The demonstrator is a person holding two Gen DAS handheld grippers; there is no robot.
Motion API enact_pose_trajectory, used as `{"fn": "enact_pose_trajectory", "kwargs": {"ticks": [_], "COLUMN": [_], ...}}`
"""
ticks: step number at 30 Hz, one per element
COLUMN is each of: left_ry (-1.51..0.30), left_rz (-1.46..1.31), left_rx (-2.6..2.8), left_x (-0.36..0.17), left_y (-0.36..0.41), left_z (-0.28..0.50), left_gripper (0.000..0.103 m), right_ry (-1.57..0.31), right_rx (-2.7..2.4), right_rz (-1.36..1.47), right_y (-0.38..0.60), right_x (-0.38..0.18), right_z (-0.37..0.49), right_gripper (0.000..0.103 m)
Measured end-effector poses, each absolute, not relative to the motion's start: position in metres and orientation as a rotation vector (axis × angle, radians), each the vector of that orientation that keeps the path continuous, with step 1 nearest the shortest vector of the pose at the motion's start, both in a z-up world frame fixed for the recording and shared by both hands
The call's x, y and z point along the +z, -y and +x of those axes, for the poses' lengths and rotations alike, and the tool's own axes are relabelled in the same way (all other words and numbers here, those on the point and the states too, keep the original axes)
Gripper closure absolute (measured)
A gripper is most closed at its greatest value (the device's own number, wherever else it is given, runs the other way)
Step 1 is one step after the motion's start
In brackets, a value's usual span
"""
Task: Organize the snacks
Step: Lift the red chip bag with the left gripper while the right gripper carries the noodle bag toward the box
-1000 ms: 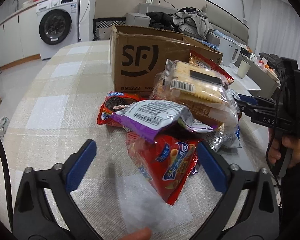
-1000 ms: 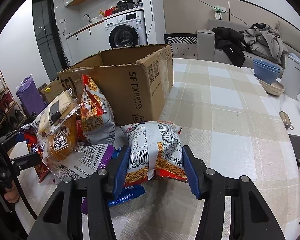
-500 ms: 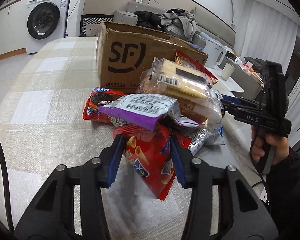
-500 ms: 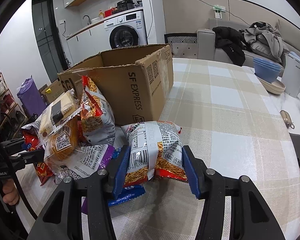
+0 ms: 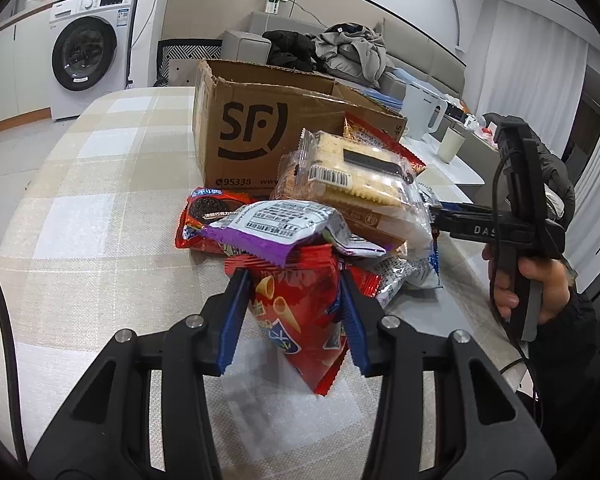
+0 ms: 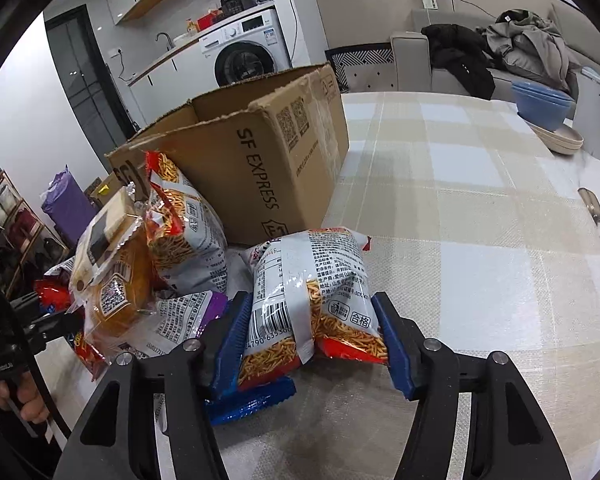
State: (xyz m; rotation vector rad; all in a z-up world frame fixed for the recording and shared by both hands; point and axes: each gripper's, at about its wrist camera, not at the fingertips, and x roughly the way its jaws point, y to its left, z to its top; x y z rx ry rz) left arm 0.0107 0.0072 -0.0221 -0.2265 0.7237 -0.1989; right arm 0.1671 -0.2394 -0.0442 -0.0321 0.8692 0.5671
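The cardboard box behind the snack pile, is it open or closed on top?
Open. The cardboard box has its top flaps standing up with torn edges, and nothing covers the opening. Whether anything is inside cannot be told.

Your table wears a beige-and-white checked cloth (image 5: 100, 184). The open cardboard box (image 5: 256, 136) is plain brown with black "SF" lettering. Between your left gripper's (image 5: 294, 316) blue pads you see a red snack bag (image 5: 300, 320) printed with golden cones. Above it lies a purple-and-silver packet (image 5: 276, 228), a red cookie pack (image 5: 198, 216) with dark cookies, and clear-wrapped pale crackers (image 5: 352, 172) with a black label. Your right gripper (image 6: 312, 340), black with blue pads, frames a silver-white bag of orange sticks (image 6: 316, 292) with red corners, over a blue wrapper (image 6: 252, 400). The washing machine (image 5: 88, 52) is white.
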Motion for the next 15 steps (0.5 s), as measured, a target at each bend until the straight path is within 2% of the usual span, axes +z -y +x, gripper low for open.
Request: {"fn": "enact_pose_trajectory", "kwargs": {"ticks": [5, 15], "left_ry": [-0.723, -0.723], "left_rz": [-0.222, -0.219], "left_rx": [-0.201, -0.202], "left_x": [-0.022, -0.021], "left_y": [-0.008, -0.006], "left_z": [0.008, -0.009], "left_gripper": [0.062, 0.063], "right_ry": [-0.824, -0.764], "right_rx": [0.56, 0.543], "right_rz": [-0.051, -0.041], "right_y": [0.237, 0.252], "right_x": [-0.041, -0.029], "right_z": [0.162, 0.149], "right_gripper": [0.048, 0.049]}}
